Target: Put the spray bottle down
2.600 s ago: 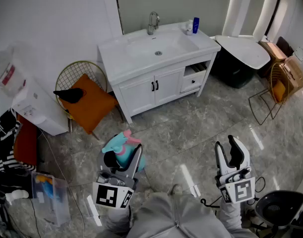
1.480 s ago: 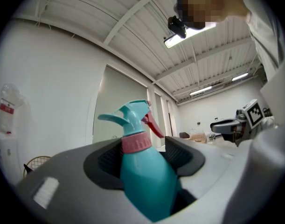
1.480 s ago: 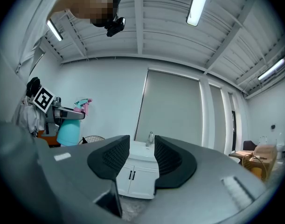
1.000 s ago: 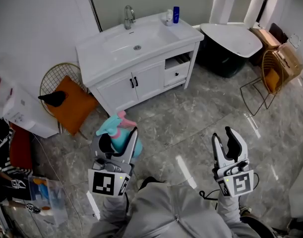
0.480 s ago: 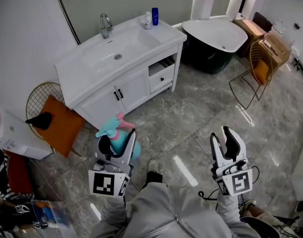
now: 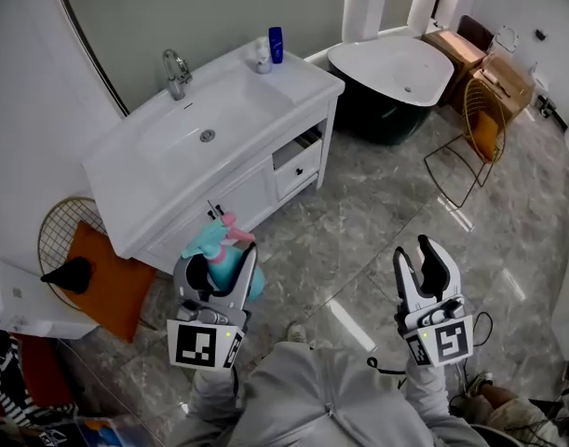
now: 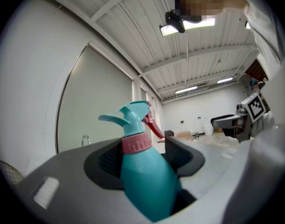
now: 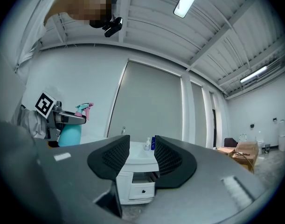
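Left tongs [image 6: 221, 266] clamped on teal spray bottle [image 7: 144, 169] held upright mid-air, right tongs [image 6: 424, 261] open, empty, white sink bench [image 6: 237, 119] ahead

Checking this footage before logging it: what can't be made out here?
Base of the spray bottle: hidden behind the left tongs, head view and left gripper view.
Label on the blue bottle: too small, head view.
Inside of the open drawer: shadowed, head view.

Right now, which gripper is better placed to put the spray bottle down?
Left. The left gripper is shut on the spray bottle and sits closer to the white vanity. The right gripper is open and holds nothing.
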Demonstrator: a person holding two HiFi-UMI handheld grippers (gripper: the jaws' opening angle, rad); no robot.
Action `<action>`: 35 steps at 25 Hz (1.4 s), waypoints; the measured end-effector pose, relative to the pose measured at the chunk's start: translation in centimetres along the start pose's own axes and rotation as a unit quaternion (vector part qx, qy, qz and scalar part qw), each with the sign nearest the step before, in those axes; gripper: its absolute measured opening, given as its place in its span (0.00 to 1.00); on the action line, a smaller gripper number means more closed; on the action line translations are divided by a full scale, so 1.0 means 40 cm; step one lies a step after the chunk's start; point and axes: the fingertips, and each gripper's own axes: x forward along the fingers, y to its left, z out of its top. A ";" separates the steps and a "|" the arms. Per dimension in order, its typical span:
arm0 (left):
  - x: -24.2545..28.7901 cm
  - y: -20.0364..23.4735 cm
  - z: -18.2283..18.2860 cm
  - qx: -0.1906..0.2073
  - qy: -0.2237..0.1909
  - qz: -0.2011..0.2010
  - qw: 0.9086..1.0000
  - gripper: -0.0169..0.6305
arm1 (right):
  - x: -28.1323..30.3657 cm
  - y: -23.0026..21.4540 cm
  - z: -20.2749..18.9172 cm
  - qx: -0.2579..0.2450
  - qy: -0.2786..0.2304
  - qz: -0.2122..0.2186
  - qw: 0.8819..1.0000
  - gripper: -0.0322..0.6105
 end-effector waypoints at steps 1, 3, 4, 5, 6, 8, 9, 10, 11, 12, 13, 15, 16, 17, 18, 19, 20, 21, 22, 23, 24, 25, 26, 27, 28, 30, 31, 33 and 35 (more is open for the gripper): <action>0.019 0.016 -0.005 -0.001 0.001 -0.004 1.000 0.51 | 0.022 -0.001 0.000 0.000 -0.001 -0.003 1.000 0.30; 0.052 0.046 -0.012 0.000 0.002 -0.009 1.000 0.51 | 0.064 -0.003 -0.001 -0.001 0.000 -0.005 1.000 0.30; 0.066 0.058 -0.016 0.000 0.003 -0.010 1.000 0.51 | 0.083 -0.003 -0.002 -0.002 0.001 -0.005 1.000 0.30; 0.079 0.068 -0.019 0.000 0.003 -0.011 1.000 0.51 | 0.099 -0.003 -0.006 -0.002 0.003 -0.005 1.000 0.30; 0.092 0.077 -0.022 0.000 0.003 -0.012 1.000 0.51 | 0.115 -0.004 -0.010 -0.002 0.005 -0.004 1.000 0.30; 0.121 0.092 -0.028 -0.001 0.003 -0.015 1.000 0.51 | 0.146 -0.009 -0.018 -0.002 0.008 -0.003 1.000 0.30; 0.137 0.099 -0.032 -0.002 0.003 -0.016 1.000 0.51 | 0.162 -0.012 -0.022 -0.002 0.008 -0.002 1.000 0.30; 0.152 0.105 -0.038 -0.003 0.003 -0.017 1.000 0.51 | 0.179 -0.016 -0.025 -0.002 0.007 -0.001 1.000 0.30; 0.165 0.111 -0.044 -0.004 0.004 -0.018 1.000 0.51 | 0.196 -0.020 -0.028 -0.001 0.006 0.000 1.000 0.30; 0.179 0.115 -0.050 -0.004 0.005 -0.018 1.000 0.51 | 0.212 -0.024 -0.032 0.000 0.005 0.001 1.000 0.30; 0.193 0.119 -0.056 -0.004 0.006 -0.018 1.000 0.51 | 0.226 -0.031 -0.036 0.001 0.004 0.003 1.000 0.30; 0.223 0.125 -0.065 -0.004 0.007 -0.016 1.000 0.51 | 0.257 -0.050 -0.047 0.004 0.002 0.005 1.000 0.30; 0.240 0.130 -0.069 -0.004 0.008 -0.014 1.000 0.51 | 0.273 -0.061 -0.052 0.005 0.002 0.007 1.000 0.30; 0.258 0.136 -0.072 -0.004 0.008 -0.011 1.000 0.51 | 0.292 -0.072 -0.057 0.006 0.001 0.009 1.000 0.30; 0.278 0.142 -0.075 -0.004 0.009 -0.008 1.000 0.51 | 0.314 -0.083 -0.060 0.006 0.001 0.012 1.000 0.30; 0.300 0.148 -0.079 -0.004 0.009 -0.005 1.000 0.51 | 0.337 -0.095 -0.063 0.006 0.000 0.016 1.000 0.30; 0.323 0.152 -0.083 -0.005 0.010 -0.002 1.000 0.51 | 0.361 -0.109 -0.067 0.006 -0.001 0.021 1.000 0.30; 0.347 0.156 -0.087 -0.005 0.010 0.001 1.000 0.51 | 0.385 -0.123 -0.072 0.006 -0.002 0.025 1.000 0.30; 0.372 0.158 -0.091 -0.005 0.011 0.003 1.000 0.51 | 0.408 -0.140 -0.077 0.006 -0.004 0.029 1.000 0.30; 0.399 0.160 -0.093 -0.004 0.011 0.006 1.000 0.51 | 0.431 -0.156 -0.080 0.007 -0.005 0.033 0.999 0.30; 0.425 0.160 -0.094 -0.003 0.011 0.008 1.000 0.51 | 0.454 -0.173 -0.082 0.009 -0.008 0.037 0.999 0.30; 0.453 0.160 -0.094 -0.003 0.011 0.011 1.000 0.51 | 0.477 -0.189 -0.083 0.012 -0.011 0.043 0.999 0.30; 0.479 0.159 -0.095 -0.003 0.011 0.013 1.000 0.51 | 0.498 -0.206 -0.086 0.014 -0.012 0.047 0.999 0.30; 0.505 0.158 -0.096 -0.003 0.011 0.015 1.000 0.51 | 0.518 -0.225 -0.095 0.014 -0.009 0.050 0.999 0.30; 0.530 0.157 -0.098 -0.003 0.012 0.017 1.000 0.51 | 0.536 -0.245 -0.104 0.013 -0.005 0.051 0.999 0.30; 0.581 0.154 -0.103 -0.004 0.015 0.019 1.000 0.51 | 0.573 -0.281 -0.117 0.014 -0.002 0.055 0.998 0.30; 0.606 0.154 -0.105 -0.004 0.016 0.021 1.000 0.51 | 0.592 -0.297 -0.120 0.015 -0.003 0.059 0.998 0.30; 0.654 0.153 -0.108 -0.004 0.016 0.025 1.000 0.51 | 0.630 -0.328 -0.118 0.018 -0.011 0.067 0.998 0.30; 0.700 0.149 -0.110 -0.003 0.015 0.026 1.000 0.51 | 0.661 -0.361 -0.120 0.015 -0.014 0.071 0.997 0.30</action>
